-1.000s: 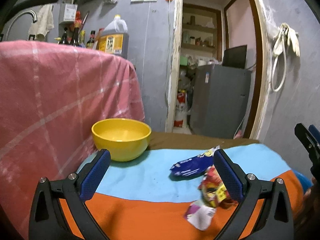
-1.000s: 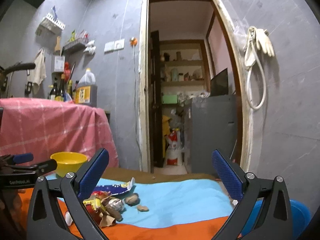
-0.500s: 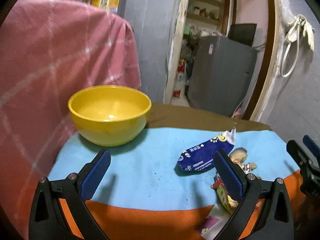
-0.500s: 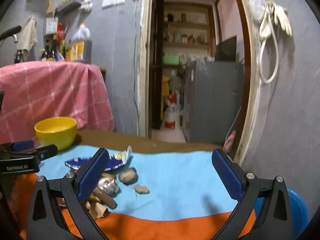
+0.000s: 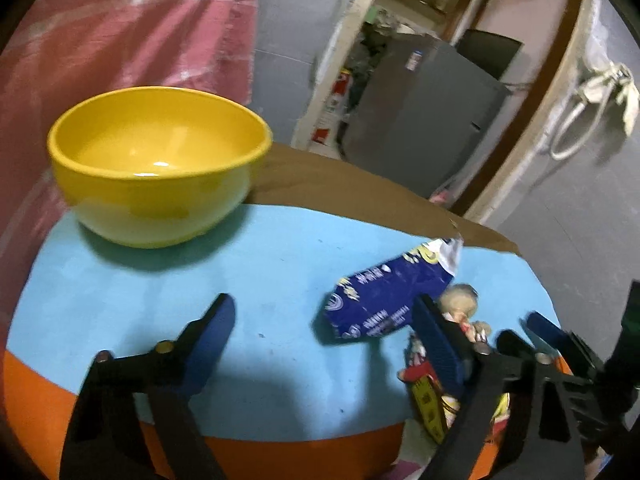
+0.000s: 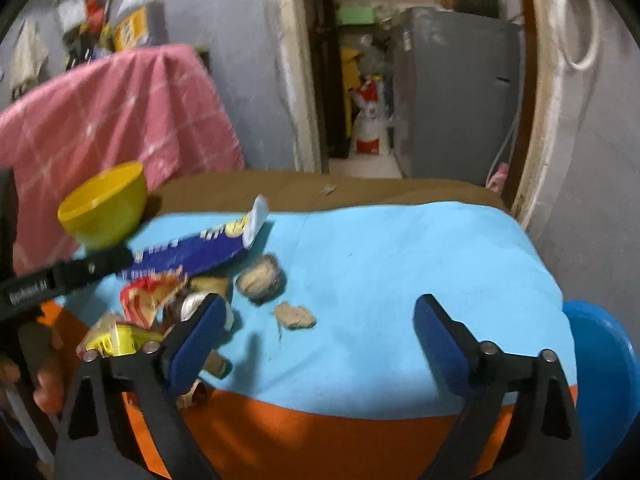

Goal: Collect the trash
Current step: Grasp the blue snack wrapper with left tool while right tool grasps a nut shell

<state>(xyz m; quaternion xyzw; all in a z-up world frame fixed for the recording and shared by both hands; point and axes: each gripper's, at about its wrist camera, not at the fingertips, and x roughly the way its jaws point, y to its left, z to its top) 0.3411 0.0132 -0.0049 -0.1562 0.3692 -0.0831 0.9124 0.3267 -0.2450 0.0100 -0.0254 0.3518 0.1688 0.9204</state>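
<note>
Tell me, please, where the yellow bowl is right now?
In both views the yellow bowl stands far left on the blue cloth, before the pink drape.

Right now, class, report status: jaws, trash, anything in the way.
Both grippers empty, jaws just closing slightly. Wrappers piled left of the right gripper. Bowl clear.

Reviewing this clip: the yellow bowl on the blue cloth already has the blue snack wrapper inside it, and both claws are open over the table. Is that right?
Not quite. The yellow bowl is empty; the blue snack wrapper lies on the blue cloth apart from it, beside the other trash, as the left wrist view shows. The rest holds: the left claw and right claw are both open over the table.
</note>
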